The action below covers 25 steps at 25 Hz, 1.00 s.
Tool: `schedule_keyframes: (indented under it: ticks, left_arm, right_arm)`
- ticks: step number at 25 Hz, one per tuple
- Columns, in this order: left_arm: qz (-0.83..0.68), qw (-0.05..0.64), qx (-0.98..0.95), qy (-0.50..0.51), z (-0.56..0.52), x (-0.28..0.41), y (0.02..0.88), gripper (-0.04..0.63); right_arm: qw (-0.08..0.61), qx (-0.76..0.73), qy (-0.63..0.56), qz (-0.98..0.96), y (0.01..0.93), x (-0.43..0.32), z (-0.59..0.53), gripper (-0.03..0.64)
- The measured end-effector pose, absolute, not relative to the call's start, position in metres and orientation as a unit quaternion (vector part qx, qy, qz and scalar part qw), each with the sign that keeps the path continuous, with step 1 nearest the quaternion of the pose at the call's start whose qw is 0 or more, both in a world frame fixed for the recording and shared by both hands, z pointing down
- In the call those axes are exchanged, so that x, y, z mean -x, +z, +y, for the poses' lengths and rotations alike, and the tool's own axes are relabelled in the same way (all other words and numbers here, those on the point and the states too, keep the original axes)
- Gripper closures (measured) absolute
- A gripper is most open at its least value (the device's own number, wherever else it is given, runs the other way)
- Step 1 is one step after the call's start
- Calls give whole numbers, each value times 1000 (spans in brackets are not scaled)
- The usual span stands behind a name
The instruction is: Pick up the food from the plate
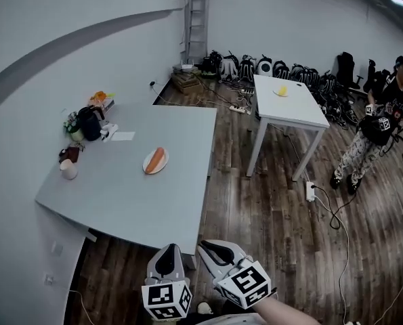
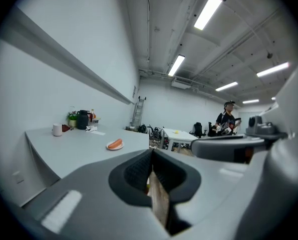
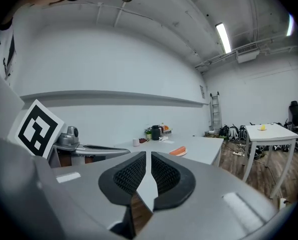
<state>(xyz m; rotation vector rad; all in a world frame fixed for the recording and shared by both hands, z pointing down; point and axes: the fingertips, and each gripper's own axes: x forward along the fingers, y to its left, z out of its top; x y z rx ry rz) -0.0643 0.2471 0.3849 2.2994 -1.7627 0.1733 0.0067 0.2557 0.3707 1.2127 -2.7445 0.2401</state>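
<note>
Food on plate, far, kind unclear; left hand-held gripper base cropped.

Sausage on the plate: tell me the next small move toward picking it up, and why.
Probably bring the right gripper forward over the table toward the sausage. It and the left gripper hang short of the near edge, fingers shut and empty, while the sausage lies on the plate mid-table.

Bare lab room: work tables, a ladder, rows of backpacks.
</note>
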Motion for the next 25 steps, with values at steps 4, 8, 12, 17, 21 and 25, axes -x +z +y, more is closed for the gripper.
schedule_keyframes:
  ticks: [4,8,12,17,21,25]
  left_arm:
    - [-598,133,-787,66,201,80,395,588]
    - [-605,142,-780,66,153,89,406,588]
    - [-614,139,-775,52,96,102,405,588]
    - [-630,140,-761,67,15,118,411,588]
    - [-642,130,-750,88,-48,125,429,586]
    - [-624,154,-756,127,-97,130,461,586]
  right_arm:
    - [76,-408,91,-906,380,9,208,586]
    - [80,-403,95,-907,388,16,157,586]
    - [80,-389,92,-913,391,27,93,586]
    - [94,-362,96,-922,401,33,18,586]
    - [121,-343,93,-927,412,35,-34,578]
    - [132,-342,114,-923,429,42,-80,563]
